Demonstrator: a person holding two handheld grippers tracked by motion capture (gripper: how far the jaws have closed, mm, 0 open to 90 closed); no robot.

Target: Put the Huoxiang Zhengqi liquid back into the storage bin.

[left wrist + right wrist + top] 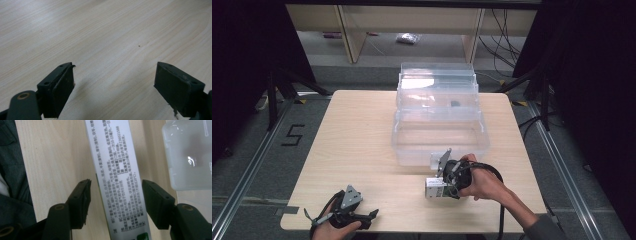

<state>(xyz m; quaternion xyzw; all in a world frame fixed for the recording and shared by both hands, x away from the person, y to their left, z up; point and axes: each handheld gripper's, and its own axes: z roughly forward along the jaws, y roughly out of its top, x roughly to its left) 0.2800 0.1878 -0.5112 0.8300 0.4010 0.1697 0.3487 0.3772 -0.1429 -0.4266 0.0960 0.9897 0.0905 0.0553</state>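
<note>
Table point(362, 150) | white box point(112, 170) between right gripper point(116, 195) pads, untouched

One clear plastic bin point(439, 127), one small printed carton point(435, 188), perhaps one dark bit point(455, 104) inside.

1. Pale wood-grain table point(362, 145), light beige with fine streaks
2. White box point(117, 170), rows of small black print, a green patch at its near end
3. Clear, colourless plastic bin point(439, 132)
4. Black jaws on the right hand-held gripper point(115, 202) and the left hand-held gripper point(113, 87)
5. Grey floor point(257, 165) marked with a black "5"
</note>
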